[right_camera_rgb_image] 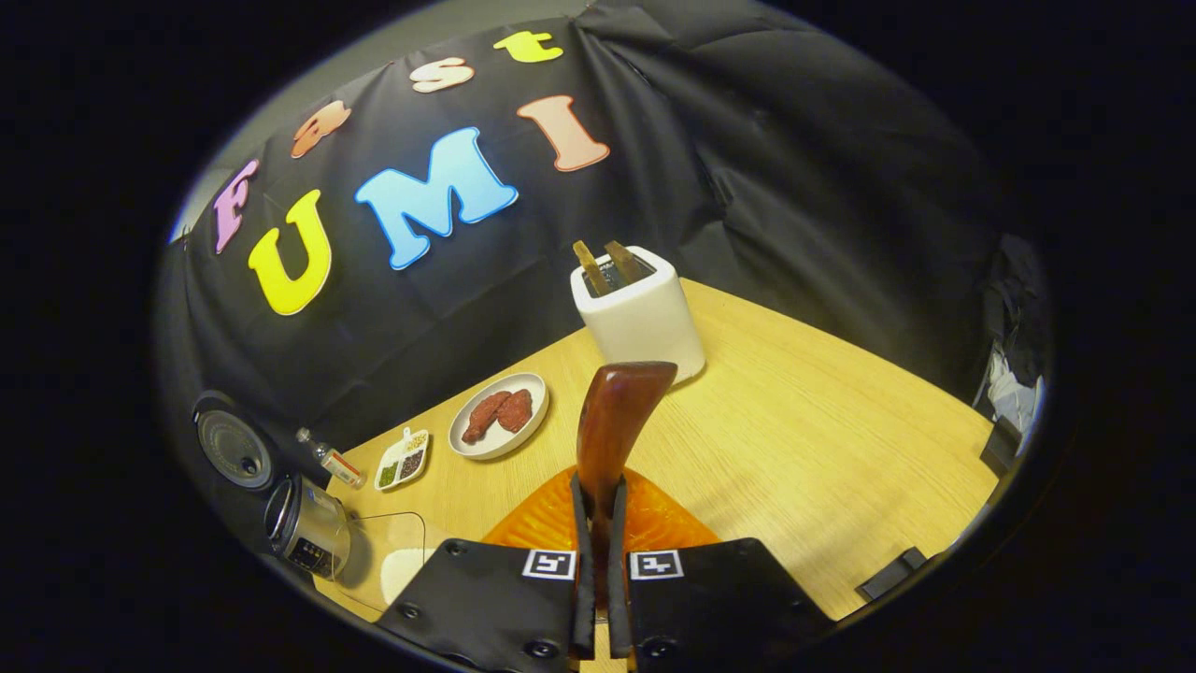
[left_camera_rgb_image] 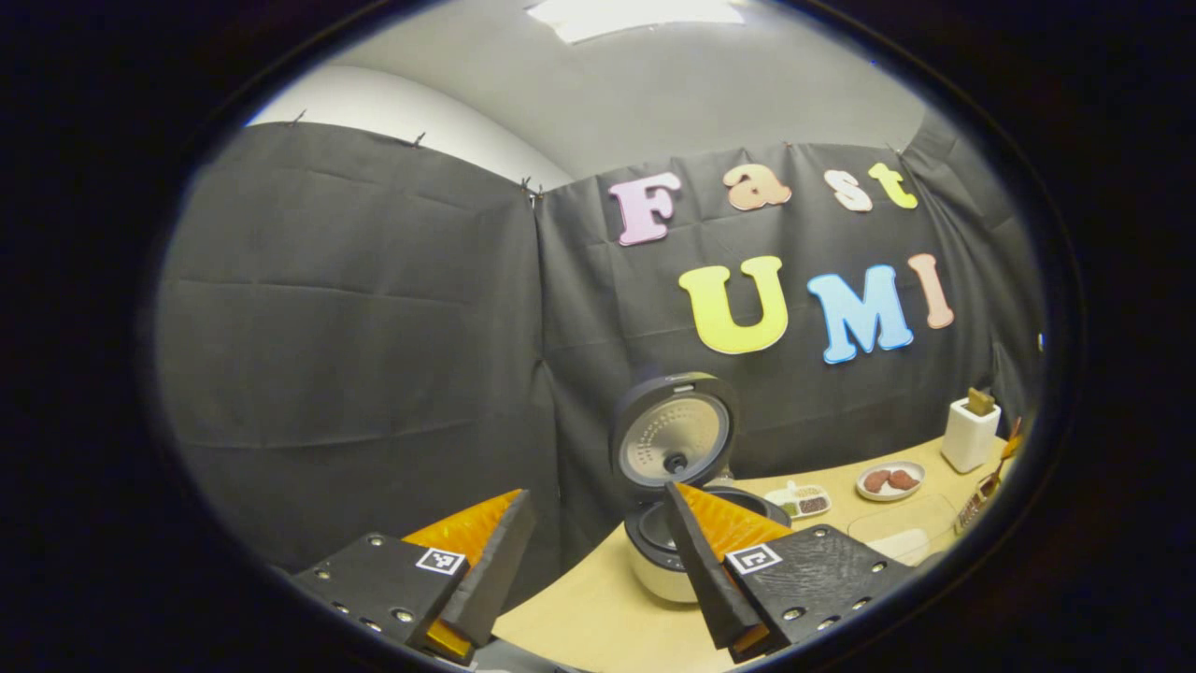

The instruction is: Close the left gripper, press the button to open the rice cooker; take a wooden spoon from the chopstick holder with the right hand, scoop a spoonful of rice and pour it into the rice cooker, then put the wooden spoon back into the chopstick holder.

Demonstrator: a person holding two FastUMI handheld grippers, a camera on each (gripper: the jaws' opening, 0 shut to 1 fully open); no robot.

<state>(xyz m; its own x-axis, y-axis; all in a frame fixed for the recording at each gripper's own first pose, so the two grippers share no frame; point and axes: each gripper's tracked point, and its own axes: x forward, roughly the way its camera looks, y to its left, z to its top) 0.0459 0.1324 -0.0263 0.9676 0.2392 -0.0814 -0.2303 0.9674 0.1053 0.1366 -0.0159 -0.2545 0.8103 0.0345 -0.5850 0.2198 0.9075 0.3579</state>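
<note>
Gripping the dark reddish-brown wooden spoon (right_camera_rgb_image: pixel 617 421) by its handle, the right gripper (right_camera_rgb_image: pixel 599 561) has both fingers pressed against the wood, and the spoon's broad end rises toward 12 o'clock in the right gripper view. Just beyond that end stands the white square chopstick holder (right_camera_rgb_image: pixel 643 322) on the light wooden surface (right_camera_rgb_image: pixel 822 439), with two brown wooden handles (right_camera_rgb_image: pixel 607 264) sticking out of its top. At about 10 o'clock from the gripper lies a white round plate with two pieces of reddish meat (right_camera_rgb_image: pixel 498 414), and beside it, further toward 9 o'clock, a small white divided dish of seasonings (right_camera_rgb_image: pixel 403 460). The silver-and-dark rice cooker (right_camera_rgb_image: pixel 306 528) sits at the surface's edge near 9 o'clock, its round lid (right_camera_rgb_image: pixel 234 449) raised open above it.

In the left gripper view, the left gripper (left_camera_rgb_image: pixel 593 561) hangs with its fingers spread wide apart, holding nothing. Between them and slightly toward 1 o'clock sits the rice cooker (left_camera_rgb_image: pixel 659 561), its lid (left_camera_rgb_image: pixel 673 439) standing upright and showing the pale perforated inner plate. Farther toward 3 o'clock are the divided dish (left_camera_rgb_image: pixel 799 500), the meat plate (left_camera_rgb_image: pixel 889 480) and the chopstick holder (left_camera_rgb_image: pixel 970 435), in a row along the surface (left_camera_rgb_image: pixel 598 608).
</note>
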